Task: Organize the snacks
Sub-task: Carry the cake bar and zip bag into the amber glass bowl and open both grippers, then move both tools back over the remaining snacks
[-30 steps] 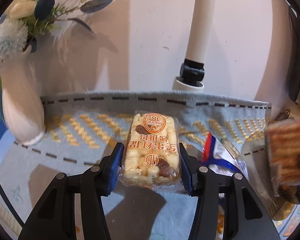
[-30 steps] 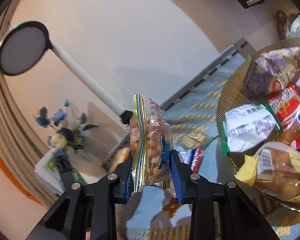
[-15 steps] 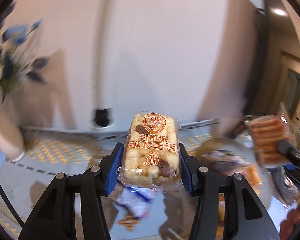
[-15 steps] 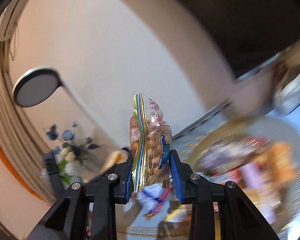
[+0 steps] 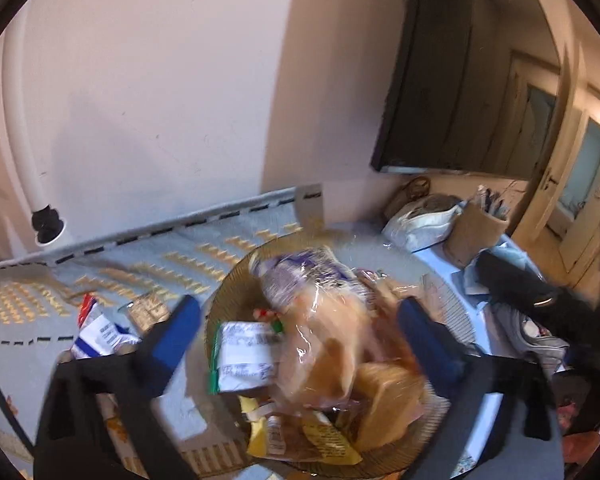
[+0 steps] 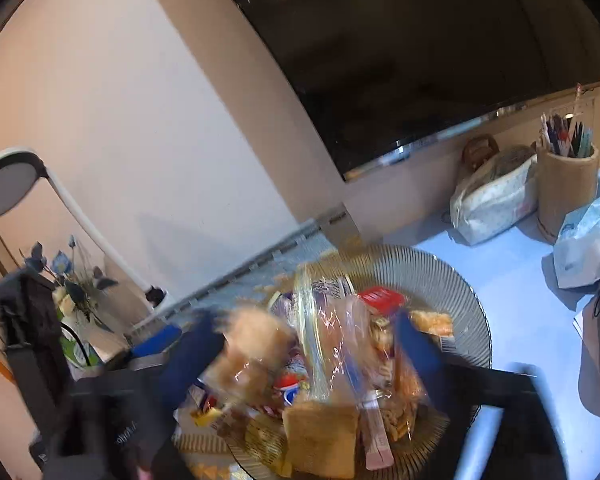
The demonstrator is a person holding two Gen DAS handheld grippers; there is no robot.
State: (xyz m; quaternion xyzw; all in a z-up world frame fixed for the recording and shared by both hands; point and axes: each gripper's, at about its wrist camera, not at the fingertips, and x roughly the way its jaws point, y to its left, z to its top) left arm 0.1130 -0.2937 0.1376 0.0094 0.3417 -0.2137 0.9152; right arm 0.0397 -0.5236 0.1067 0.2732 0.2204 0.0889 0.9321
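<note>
Spilling w/ crinkly clear-wrapped snack packs (image 5: 320, 340), ribbed plate (image 6: 452, 284) piled high.

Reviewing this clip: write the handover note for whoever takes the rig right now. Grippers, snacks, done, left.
Left gripper: jaws have just opened, its blurred snack pack dropping over the plate.
Right gripper: jaws have just opened too, the clear packet loose between them.
Done: the plate holds a pile of snacks.
Left: the blue-and-white packet and small wrapper on the mat.
</note>
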